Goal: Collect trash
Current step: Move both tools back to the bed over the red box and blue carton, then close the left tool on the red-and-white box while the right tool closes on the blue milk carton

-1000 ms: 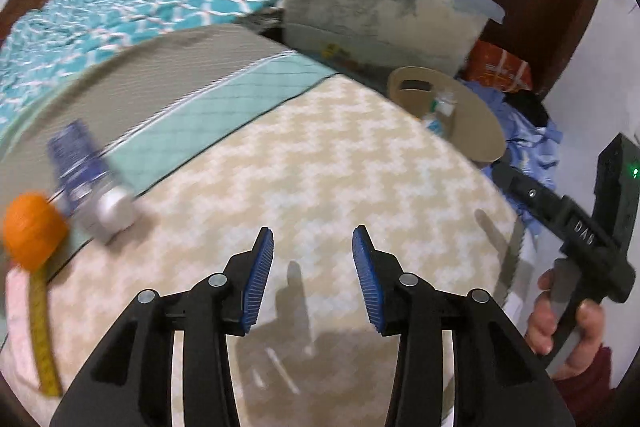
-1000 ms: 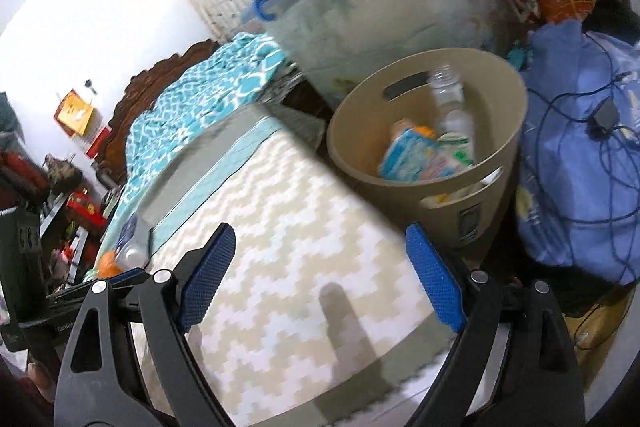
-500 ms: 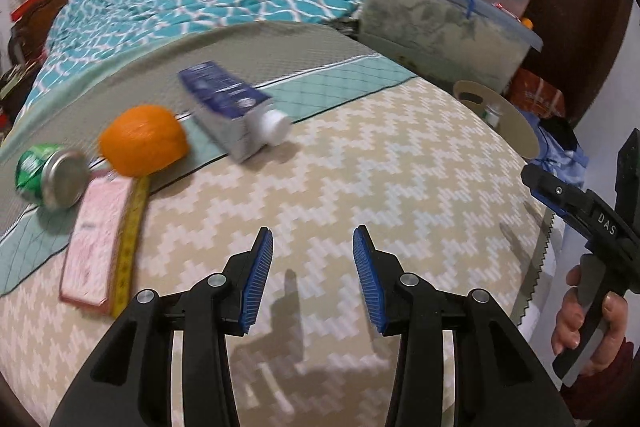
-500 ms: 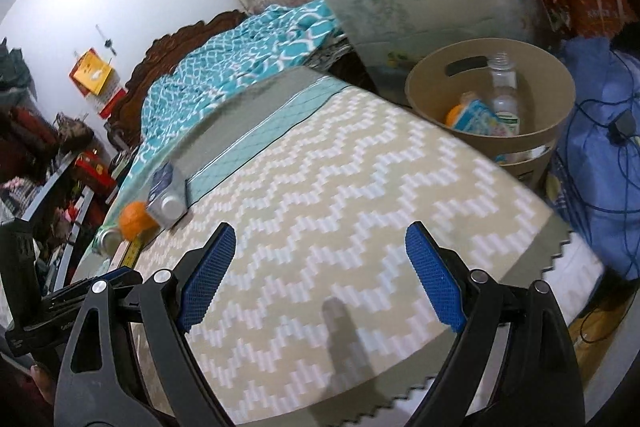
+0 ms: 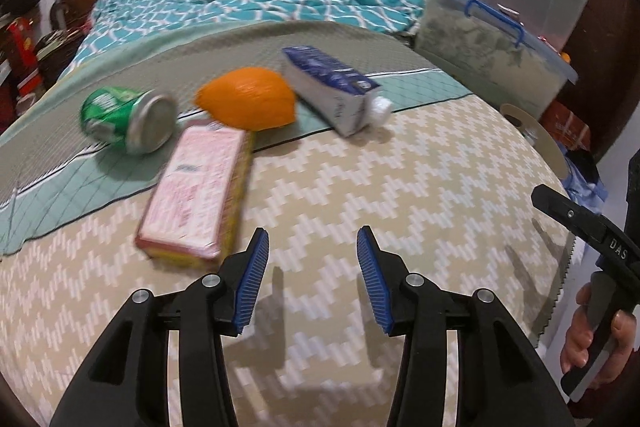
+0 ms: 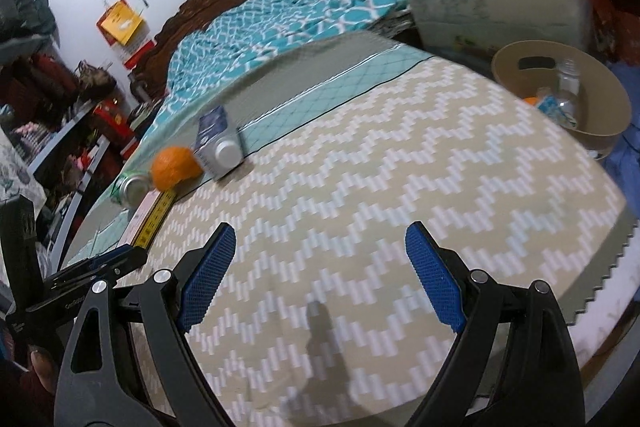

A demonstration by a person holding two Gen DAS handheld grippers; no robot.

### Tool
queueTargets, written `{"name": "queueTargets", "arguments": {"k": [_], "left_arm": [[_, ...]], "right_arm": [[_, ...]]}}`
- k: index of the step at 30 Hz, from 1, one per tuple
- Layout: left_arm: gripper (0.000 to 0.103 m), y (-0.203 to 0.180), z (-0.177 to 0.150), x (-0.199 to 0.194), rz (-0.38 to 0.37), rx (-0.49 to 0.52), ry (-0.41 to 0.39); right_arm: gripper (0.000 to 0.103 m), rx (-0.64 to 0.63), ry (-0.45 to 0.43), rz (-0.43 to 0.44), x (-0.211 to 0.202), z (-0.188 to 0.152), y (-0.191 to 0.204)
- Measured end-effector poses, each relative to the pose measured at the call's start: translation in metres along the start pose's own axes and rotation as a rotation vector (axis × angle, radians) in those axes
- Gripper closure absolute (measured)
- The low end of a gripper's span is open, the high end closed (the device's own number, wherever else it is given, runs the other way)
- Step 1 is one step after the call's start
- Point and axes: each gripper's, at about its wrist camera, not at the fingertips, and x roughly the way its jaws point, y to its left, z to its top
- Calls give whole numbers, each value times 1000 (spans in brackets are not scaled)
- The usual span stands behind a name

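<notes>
Left tongs [image 5: 308, 275]: jaws part-way apart and opening, nothing between them, tilted down over the zigzag mat [image 5: 360, 187]. Their widening suggests readiness for a pickup; the pink box [image 5: 196, 195] lies just ahead and to the left of the fingertips, the nearest piece.

Right tongs [image 6: 320, 275]: jaws wide, empty, held above bare mat well short of the litter. In the left view the person's hand [image 5: 592, 335] grips their handle at the mat's edge, likely kept clear so the left side can work first.

Trash, grouped at the far-left part of the mat where it meets the teal-bordered cloth [image 5: 100, 179]: the pink box flat; a green can [image 5: 128, 119] on its side, end toward the camera; an orange [image 5: 248, 99] touching the box's far end; a blue carton [image 5: 332, 87] on its side, white cap pointing toward the mat. All lie loose and separate enough to be gripped singly.

Bin [image 6: 560, 99]: a tan tub beside the bed, well apart from the litter, holding a clear bottle [image 6: 568, 83] and other scraps. It stands on the right tongs' side, open-topped for drops.
</notes>
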Motion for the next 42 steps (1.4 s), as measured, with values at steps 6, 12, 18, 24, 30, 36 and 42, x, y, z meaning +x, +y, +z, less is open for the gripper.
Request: {"name": "queueTargets", "arguments": {"k": [6,12,18,24,30,36,42], "left_arm": [[59,25,-8,-9,27,-48,-16],[58,51,-15,-18,42,-97,-34],[55,89,-20,-24,73,-199,-41],[33,104,-4,-31,107,-200,-93],[20,87,20,-1,125,-94,-50],[29,87,22,29,158,-94,27],[33,98,10,18,127,-123,11]], "right_arm": [[16,-21,34,11,11,-3,18],[16,-74,69,29,24,-6,41],[16,-143,104,66,39,-9,71],[16,-175,140,82,52,-17,87],[16,-170,165,83,58,-22,84],[16,-189,161,97,63,-7,90],[16,-224,147,143,74,5,113]]}}
